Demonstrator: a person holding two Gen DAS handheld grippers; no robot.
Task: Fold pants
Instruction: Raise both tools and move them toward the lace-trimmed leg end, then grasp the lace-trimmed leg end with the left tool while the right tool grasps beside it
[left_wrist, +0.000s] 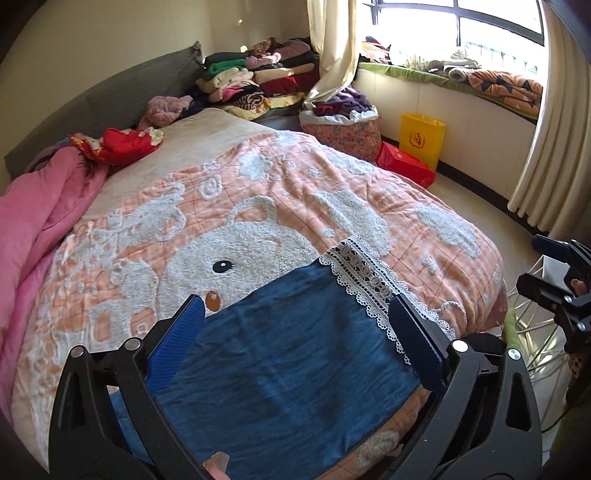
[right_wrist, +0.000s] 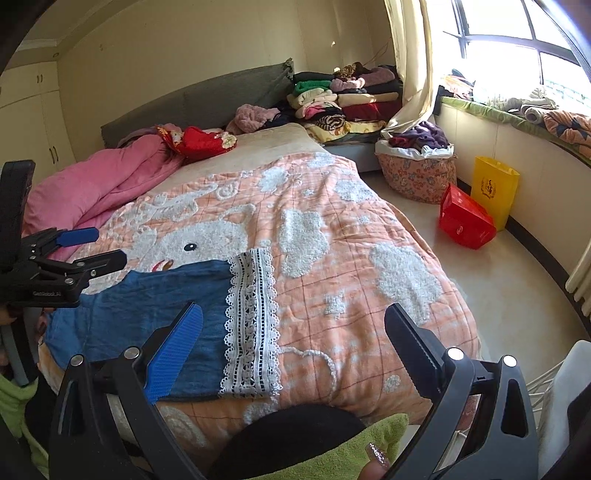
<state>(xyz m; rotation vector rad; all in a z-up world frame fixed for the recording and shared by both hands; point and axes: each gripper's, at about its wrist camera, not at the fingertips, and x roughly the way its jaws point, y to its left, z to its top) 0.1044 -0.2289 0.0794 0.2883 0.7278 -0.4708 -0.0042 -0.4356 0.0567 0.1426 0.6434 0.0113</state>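
Note:
The blue denim pants (left_wrist: 291, 373) with a white lace hem (left_wrist: 369, 284) lie folded flat near the front edge of the bed. My left gripper (left_wrist: 295, 325) is open and empty, hovering just above them, jaws spread wide. In the right wrist view the pants (right_wrist: 147, 314) lie at lower left, lace hem (right_wrist: 251, 325) toward the middle. My right gripper (right_wrist: 295, 328) is open and empty, above the hem and the bedspread beside it. The left gripper (right_wrist: 96, 247) shows at the left; the right gripper (left_wrist: 554, 273) shows at the far right of the left wrist view.
The bed has a peach and white bedspread (left_wrist: 258, 206), a pink quilt (left_wrist: 40, 221) on the left and a grey headboard (right_wrist: 192, 103). Stacked clothes (right_wrist: 343, 99) sit at the far corner. A floral basket (right_wrist: 417, 170), a yellow bag (right_wrist: 495, 188) and a red bag (right_wrist: 465, 221) stand on the floor.

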